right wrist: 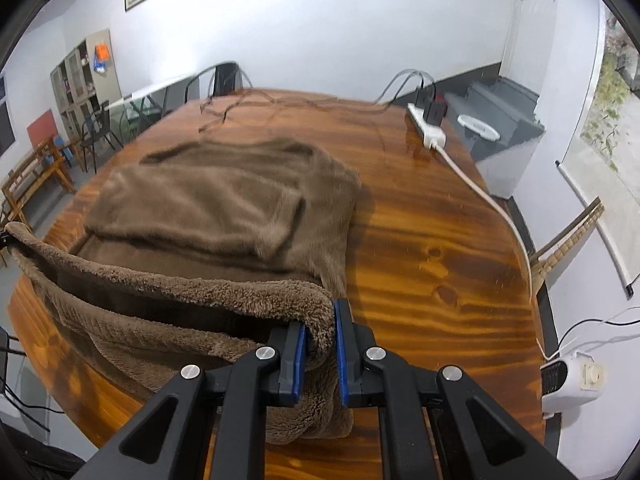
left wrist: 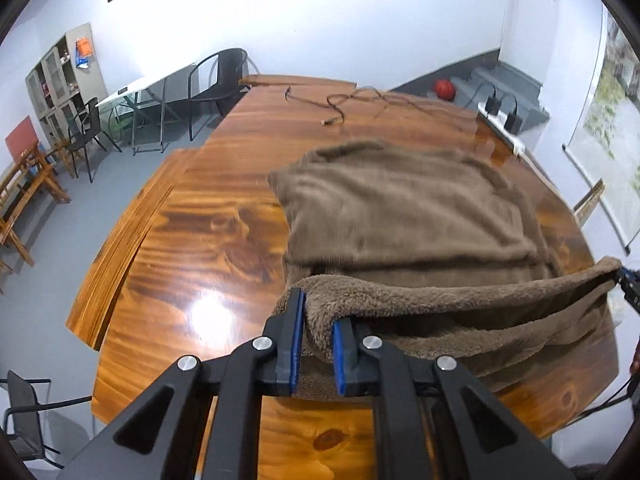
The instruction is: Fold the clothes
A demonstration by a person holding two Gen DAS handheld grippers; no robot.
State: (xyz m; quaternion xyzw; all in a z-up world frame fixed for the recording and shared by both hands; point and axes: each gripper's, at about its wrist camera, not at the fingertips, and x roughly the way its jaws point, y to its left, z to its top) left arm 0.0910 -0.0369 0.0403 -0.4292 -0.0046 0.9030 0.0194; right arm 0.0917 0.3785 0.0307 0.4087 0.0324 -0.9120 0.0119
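A brown fleece garment (left wrist: 400, 216) lies on the wooden table (left wrist: 208, 248), partly folded, with its near edge lifted off the wood. My left gripper (left wrist: 318, 320) is shut on the left corner of that lifted edge. My right gripper (right wrist: 320, 320) is shut on the right corner of the same garment (right wrist: 224, 208). The fleece edge hangs stretched between the two grippers, above the table (right wrist: 420, 240). The right gripper's tip shows at the far right of the left wrist view (left wrist: 628, 284). The left gripper's tip shows at the left edge of the right wrist view (right wrist: 3, 238).
A dark cable (left wrist: 340, 108) lies on the far part of the table. A white power strip (right wrist: 426, 126) with black plugs sits at the far right edge, its white cord (right wrist: 500, 208) running along that edge. Chairs (left wrist: 216, 80) stand beyond the table. A white heater (right wrist: 572, 380) stands right.
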